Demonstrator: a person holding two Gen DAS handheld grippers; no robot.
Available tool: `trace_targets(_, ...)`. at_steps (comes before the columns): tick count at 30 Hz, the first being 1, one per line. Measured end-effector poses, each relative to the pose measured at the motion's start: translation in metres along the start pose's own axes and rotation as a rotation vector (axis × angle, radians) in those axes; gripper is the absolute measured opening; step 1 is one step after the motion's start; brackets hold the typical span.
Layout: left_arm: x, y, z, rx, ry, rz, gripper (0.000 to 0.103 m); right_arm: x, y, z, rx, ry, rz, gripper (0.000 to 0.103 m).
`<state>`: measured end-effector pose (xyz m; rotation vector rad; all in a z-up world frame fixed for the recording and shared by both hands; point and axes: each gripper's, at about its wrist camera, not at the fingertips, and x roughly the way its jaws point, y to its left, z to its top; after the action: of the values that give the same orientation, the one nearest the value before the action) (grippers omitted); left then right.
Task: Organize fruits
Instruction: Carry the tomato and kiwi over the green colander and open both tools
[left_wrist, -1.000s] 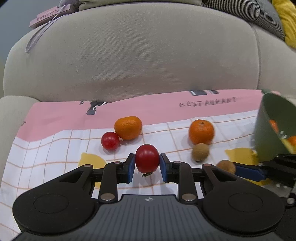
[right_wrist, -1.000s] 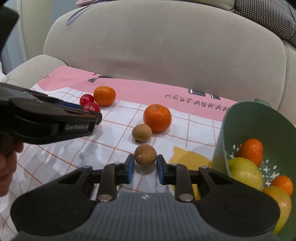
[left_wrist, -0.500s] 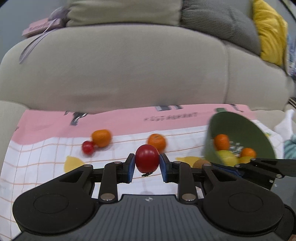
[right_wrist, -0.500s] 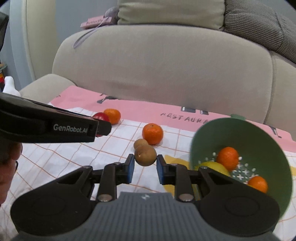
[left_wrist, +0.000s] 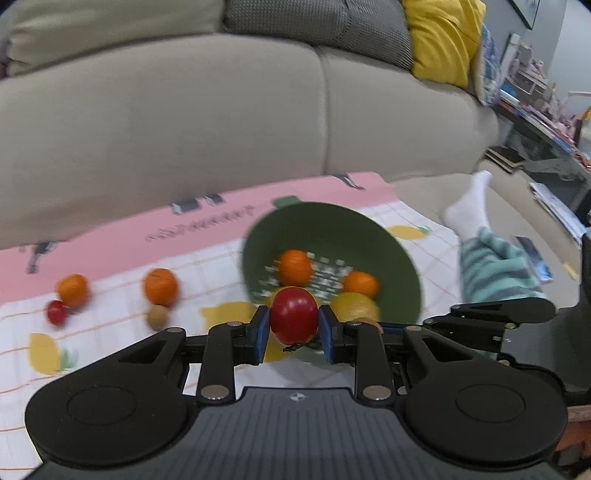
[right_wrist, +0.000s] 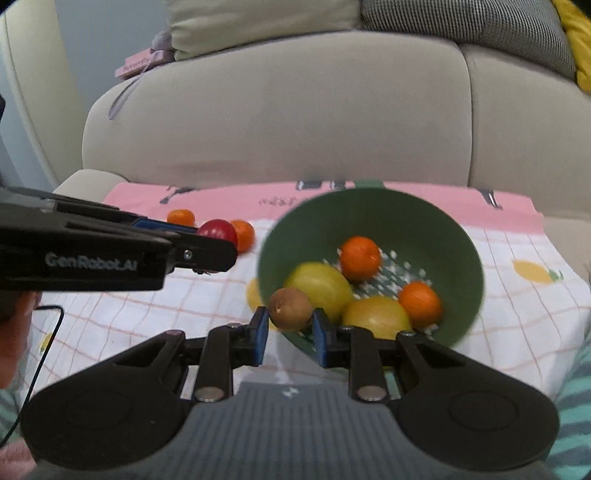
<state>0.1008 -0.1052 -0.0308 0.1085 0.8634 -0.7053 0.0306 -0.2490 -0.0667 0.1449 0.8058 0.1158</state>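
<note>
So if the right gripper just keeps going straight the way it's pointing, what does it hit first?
Probably the green bowl. The right gripper, shut on a brown fruit, points into its tilted opening, toward the yellow-green fruit inside. Depth is unclear, so the near rim may come first.

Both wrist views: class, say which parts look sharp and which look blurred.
Left wrist view: left gripper and red fruit sharp; green bowl and cloth smeared. Right wrist view: right gripper and brown fruit fairly crisp; bowl rim softly blurred.
</note>
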Motion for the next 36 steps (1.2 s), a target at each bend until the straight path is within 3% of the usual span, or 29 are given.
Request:
trace_targets(8, 0.040, -0.011, 0.014, -0.073, 0.182, -0.097, 0.031, -0.005, -0.043, -0.010, 0.139, 0.032, 0.062, 0.022)
trace_targets(21, 0.092, -0.012, 0.017, -0.120, 0.384, -0.059, 0.031, 0.001, -0.062, -0.018, 0.164, 0.028, 0.061, 0.022)
trace_targets(27, 0.104, -0.011, 0.014, -0.121, 0.404, -0.042, 0.032, 0.004, -0.063, -0.019, 0.161, 0.032, 0.061, 0.022)
trace_targets(36, 0.091, -0.003, 0.016, -0.140, 0.366, -0.062, 0.038, 0.006, -0.062, -0.017, 0.169, 0.042, 0.064, 0.022)
